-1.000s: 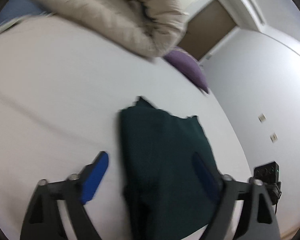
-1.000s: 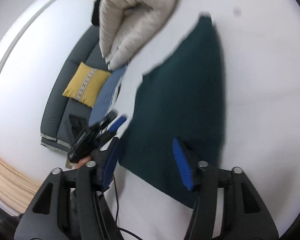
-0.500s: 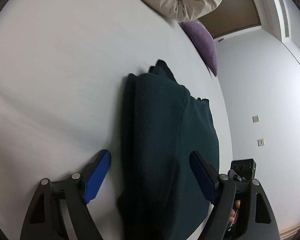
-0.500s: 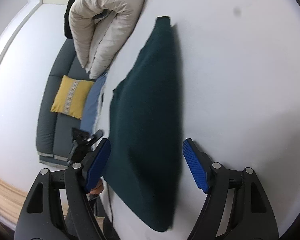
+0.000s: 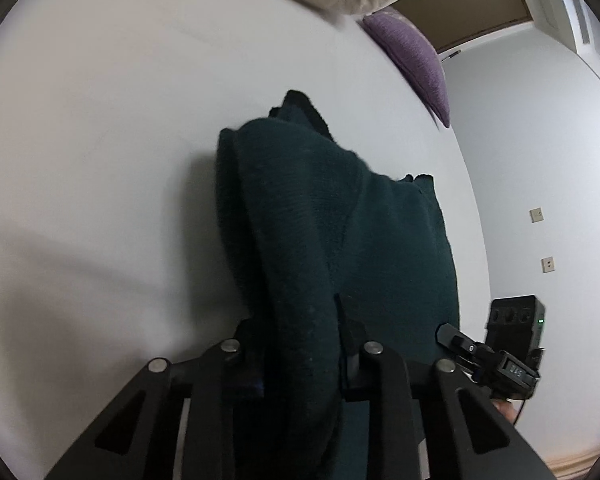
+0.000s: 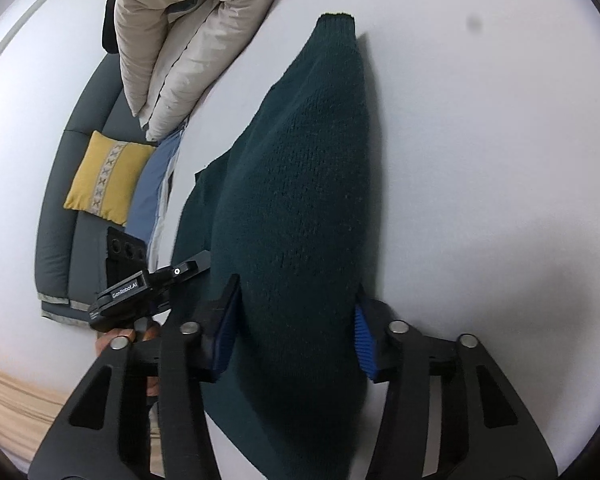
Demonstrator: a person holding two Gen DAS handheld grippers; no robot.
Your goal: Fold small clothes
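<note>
A dark green knitted garment (image 5: 320, 220) lies on the white bed (image 5: 99, 160), pulled up into a long ridge. My left gripper (image 5: 295, 332) is closing its jaws, and its pads squeeze the near end of that ridge. In the right wrist view the same garment (image 6: 308, 152) bulges between the blue pads of my right gripper (image 6: 295, 300), whose jaws are also closing and press on the fabric from both sides. Each gripper shows in the other's view: the right one (image 5: 488, 356) at lower right, the left one (image 6: 139, 288) at lower left, with fingers of a hand below it.
A rolled beige duvet (image 6: 187, 20) lies at the far end of the bed, with a purple pillow (image 5: 412, 52) beside it. Off the bed's edge stand a grey sofa (image 6: 55, 240) with a yellow cushion (image 6: 103, 176) and a blue cloth (image 6: 147, 200). White bed sheet (image 6: 480, 160) spreads to the right.
Both grippers have come down over the garment and narrowed their jaws onto it. The flat fabric is now gathered into a raised ridge between the pads.
</note>
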